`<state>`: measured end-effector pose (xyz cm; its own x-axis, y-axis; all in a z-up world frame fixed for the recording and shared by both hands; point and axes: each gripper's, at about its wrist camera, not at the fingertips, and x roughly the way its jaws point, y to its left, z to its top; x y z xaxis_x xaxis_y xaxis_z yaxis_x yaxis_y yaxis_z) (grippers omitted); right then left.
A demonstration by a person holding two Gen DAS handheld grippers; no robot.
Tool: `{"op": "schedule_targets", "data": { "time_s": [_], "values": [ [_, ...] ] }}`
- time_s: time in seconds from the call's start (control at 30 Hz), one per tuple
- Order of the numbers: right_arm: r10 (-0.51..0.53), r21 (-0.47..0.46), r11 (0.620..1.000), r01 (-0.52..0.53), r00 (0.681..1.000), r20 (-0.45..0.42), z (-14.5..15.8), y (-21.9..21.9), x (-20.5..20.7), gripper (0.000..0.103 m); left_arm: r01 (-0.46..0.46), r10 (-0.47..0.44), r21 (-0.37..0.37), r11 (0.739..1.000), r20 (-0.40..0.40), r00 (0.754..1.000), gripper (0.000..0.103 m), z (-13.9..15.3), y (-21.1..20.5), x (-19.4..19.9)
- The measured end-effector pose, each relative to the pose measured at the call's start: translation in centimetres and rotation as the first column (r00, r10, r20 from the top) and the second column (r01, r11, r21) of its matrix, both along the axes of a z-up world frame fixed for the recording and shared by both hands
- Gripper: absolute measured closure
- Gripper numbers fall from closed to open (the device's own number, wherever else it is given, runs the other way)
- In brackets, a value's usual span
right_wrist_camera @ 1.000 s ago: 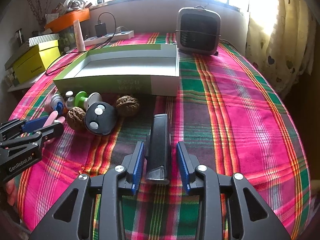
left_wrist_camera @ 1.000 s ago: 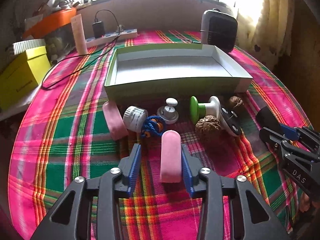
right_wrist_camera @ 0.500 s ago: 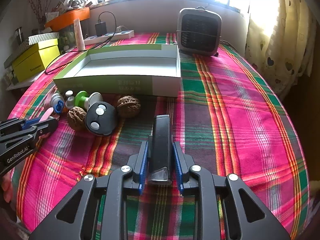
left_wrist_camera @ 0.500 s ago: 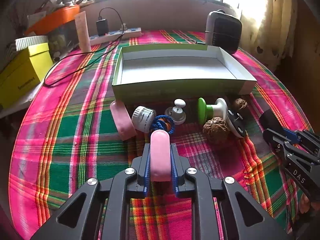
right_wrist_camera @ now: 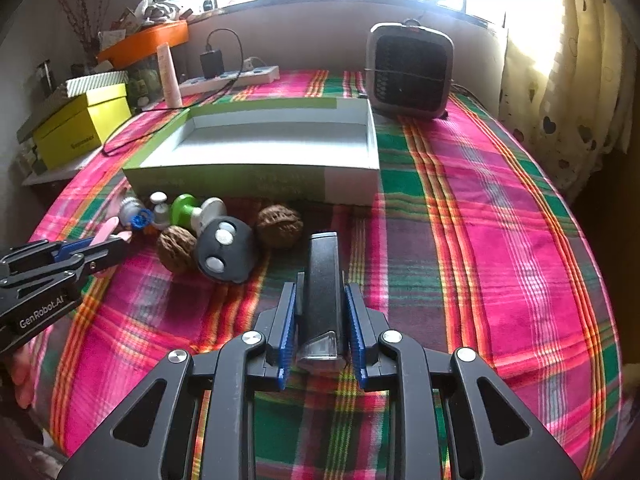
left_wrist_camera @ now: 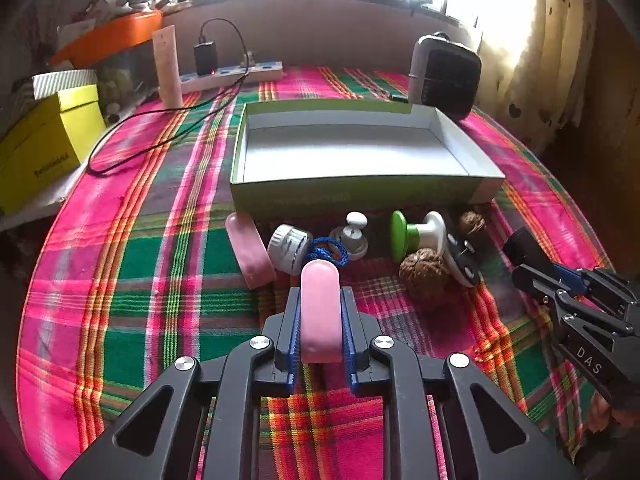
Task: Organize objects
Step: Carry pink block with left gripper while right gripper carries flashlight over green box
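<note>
Left wrist view: left tongs [left_wrist_camera: 320,320] were clenched on a pink block [left_wrist_camera: 320,312], blue pads tight against both its long sides, block pointing away toward the clutter. It sat low over the plaid-covered bench [left_wrist_camera: 132,280]; can't tell whether it touched the cloth. The green-sided cardboard box [left_wrist_camera: 352,196] lay open beyond, white inside, nothing in it. In front of its near wall, all on the cloth and outside the box: a second pink block [left_wrist_camera: 250,254], a white ribbed cap [left_wrist_camera: 289,246], blue cord [left_wrist_camera: 326,251], a small white knob [left_wrist_camera: 354,234], a green-and-white spool [left_wrist_camera: 418,232], two walnuts [left_wrist_camera: 424,276], a black disc [left_wrist_camera: 462,258]. Right tongs [left_wrist_camera: 532,260] came in from the right edge. Yellow box [left_wrist_camera: 44,148] sat shut at far left, off the cloth.

Right wrist view: right tongs [right_wrist_camera: 322,320] were clenched on a black stapler-like bar [right_wrist_camera: 322,292], pads on both its sides, clear end toward the camera. Cardboard box [right_wrist_camera: 256,182] again showed a bare white floor, no contents. Walnuts [right_wrist_camera: 280,226], the black disc [right_wrist_camera: 226,250] with two white buttons and the spool [right_wrist_camera: 192,210] sat just outside its near wall. Left tongs [right_wrist_camera: 116,236] held the pink block [right_wrist_camera: 108,230] at the left edge. An orange container [right_wrist_camera: 148,42] at the back had clutter heaped on top; contents unclear.
</note>
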<state>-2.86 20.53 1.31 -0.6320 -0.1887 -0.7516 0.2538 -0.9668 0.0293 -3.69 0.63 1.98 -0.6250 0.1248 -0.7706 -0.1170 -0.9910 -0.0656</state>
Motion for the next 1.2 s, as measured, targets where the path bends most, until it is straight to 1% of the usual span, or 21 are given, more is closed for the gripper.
{"op": "schedule_targets", "data": {
  "time_s": [0.13, 0.23, 0.4, 0.5, 0.83, 1.1, 1.2],
  "values": [
    [0.010, -0.003, 1.000, -0.010, 1.000, -0.013, 0.7, -0.5, -0.3, 0.078, 0.005, -0.005, 0.002, 1.000, -0.014, 1.000, 0.087, 0.8, -0.1, -0.1],
    [0.020, -0.019, 1.000, -0.020, 1.000, -0.014, 1.1, -0.7, -0.6, 0.078, 0.008, -0.008, 0.018, 1.000, -0.012, 1.000, 0.087, 1.1, -0.3, -0.2],
    [0.049, -0.011, 0.999, -0.049, 0.998, -0.033, 2.1, -1.8, -1.5, 0.078, 0.006, -0.005, 0.016, 1.000, -0.031, 0.999, 0.087, 2.0, -0.5, -0.9],
    [0.060, -0.018, 0.998, -0.060, 0.997, -0.038, 2.6, -2.4, -2.5, 0.078, 0.008, -0.007, 0.031, 0.999, -0.038, 0.999, 0.087, 2.5, -0.6, -1.7],
    [0.098, -0.024, 0.995, -0.099, 0.995, -0.036, 3.7, -4.5, -6.5, 0.078, -0.005, 0.007, 0.046, 0.999, -0.035, 0.999, 0.087, 3.2, -1.4, -5.7],
    [0.115, -0.038, 0.993, -0.114, 0.993, 0.013, 3.2, -5.8, -10.7, 0.078, -0.010, 0.011, 0.050, 0.999, -0.026, 1.000, 0.087, 3.1, -1.7, -9.3],
    [0.118, -0.044, 0.992, -0.116, 0.992, 0.033, 3.0, -6.2, -12.2, 0.078, -0.006, 0.006, 0.063, 0.998, 0.000, 1.000, 0.087, 2.7, -1.7, -10.9]
  ]
}}
